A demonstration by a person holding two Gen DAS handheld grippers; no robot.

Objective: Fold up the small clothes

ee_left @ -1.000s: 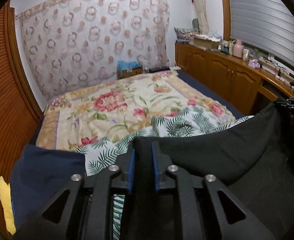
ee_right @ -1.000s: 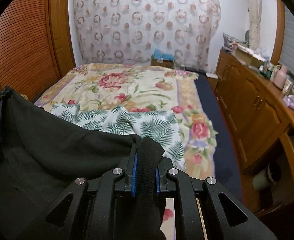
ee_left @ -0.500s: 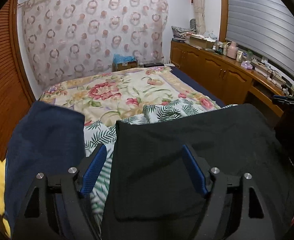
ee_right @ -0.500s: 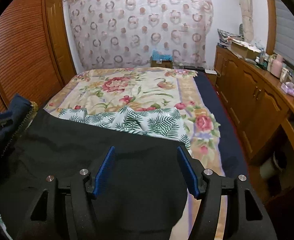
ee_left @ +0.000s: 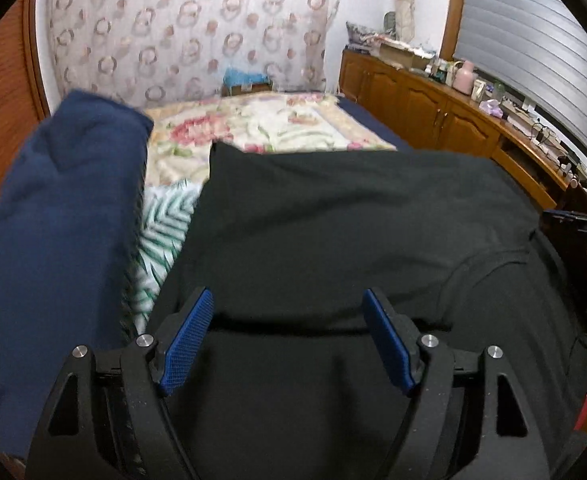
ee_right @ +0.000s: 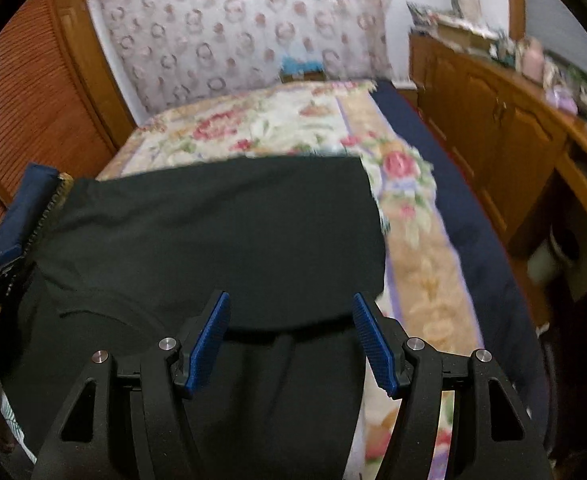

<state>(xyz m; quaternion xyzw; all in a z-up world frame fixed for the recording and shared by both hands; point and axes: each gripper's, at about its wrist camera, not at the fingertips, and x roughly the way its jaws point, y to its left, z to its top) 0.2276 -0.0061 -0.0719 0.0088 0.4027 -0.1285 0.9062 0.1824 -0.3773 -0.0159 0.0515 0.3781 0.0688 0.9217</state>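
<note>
Black shirt (ee_left: 333,220) lies folded under both grippers; left gripper (ee_left: 289,336) and right gripper (ee_right: 291,336) jaws wide, just opened, holding nothing.

Black tool (ee_left: 289,336); blue ribbed pads (ee_left: 187,342); silver screws (ee_left: 429,340)

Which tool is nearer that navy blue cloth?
Left. The left tool has the navy cloth right beside it; the right tool sits across the black garment from it.
</note>
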